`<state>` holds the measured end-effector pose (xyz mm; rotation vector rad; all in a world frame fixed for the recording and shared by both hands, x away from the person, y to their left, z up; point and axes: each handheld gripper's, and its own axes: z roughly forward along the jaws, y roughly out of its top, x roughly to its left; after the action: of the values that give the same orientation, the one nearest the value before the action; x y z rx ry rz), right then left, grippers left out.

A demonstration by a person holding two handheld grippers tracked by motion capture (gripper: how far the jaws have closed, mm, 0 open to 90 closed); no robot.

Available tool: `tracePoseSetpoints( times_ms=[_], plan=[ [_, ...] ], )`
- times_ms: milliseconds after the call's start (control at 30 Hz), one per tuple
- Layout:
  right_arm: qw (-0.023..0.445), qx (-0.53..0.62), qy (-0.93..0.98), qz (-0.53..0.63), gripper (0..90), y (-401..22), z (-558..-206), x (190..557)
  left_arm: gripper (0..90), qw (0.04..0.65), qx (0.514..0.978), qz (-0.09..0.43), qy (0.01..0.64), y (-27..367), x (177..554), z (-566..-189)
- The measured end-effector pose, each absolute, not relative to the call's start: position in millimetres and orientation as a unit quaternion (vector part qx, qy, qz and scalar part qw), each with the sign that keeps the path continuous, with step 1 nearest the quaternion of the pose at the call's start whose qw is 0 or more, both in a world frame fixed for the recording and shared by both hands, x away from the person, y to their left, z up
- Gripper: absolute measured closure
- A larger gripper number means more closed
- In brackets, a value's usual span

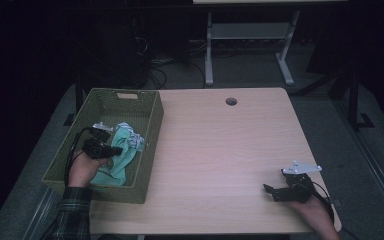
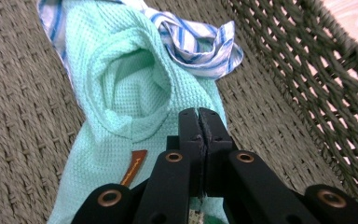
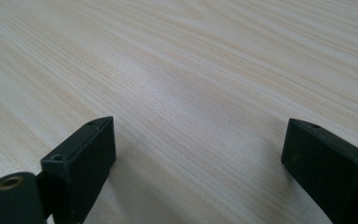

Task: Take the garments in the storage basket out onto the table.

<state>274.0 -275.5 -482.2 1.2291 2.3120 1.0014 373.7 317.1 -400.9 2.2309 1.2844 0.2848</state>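
A mint-green waffle cloth [image 1: 114, 167] [image 2: 121, 70] lies in the woven olive basket [image 1: 150, 150] [image 2: 284, 79] at the table's left, with a brown tag on it. A blue-and-white striped cloth [image 1: 131, 136] [image 2: 200, 46] sits crumpled just beyond it. My left gripper [image 1: 116, 150] [image 2: 199, 113] reaches into the basket, its jaws pressed together on a raised fold of the mint cloth. My right gripper [image 1: 271, 191] [image 3: 200, 144] rests near the table's front right corner, jaws wide apart over bare wood, nothing between them.
The light wooden table [image 1: 220, 150] [image 3: 191, 70] has a round cable hole [image 1: 231, 101] near its far edge. The basket's woven wall stands close on the right of the left gripper. Beyond the table are a white desk frame [image 1: 209, 50] and cables on the floor.
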Motion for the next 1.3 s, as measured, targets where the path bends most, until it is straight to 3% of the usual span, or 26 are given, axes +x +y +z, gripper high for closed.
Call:
tracePoseSetpoints(
  times_ms=[1300],
  plan=[
    [0.169,0.432,0.813,0.352,9.6,-276,-482,274,89.4,0.411,0.775,0.136,0.461,327,361,-350]
  ],
)
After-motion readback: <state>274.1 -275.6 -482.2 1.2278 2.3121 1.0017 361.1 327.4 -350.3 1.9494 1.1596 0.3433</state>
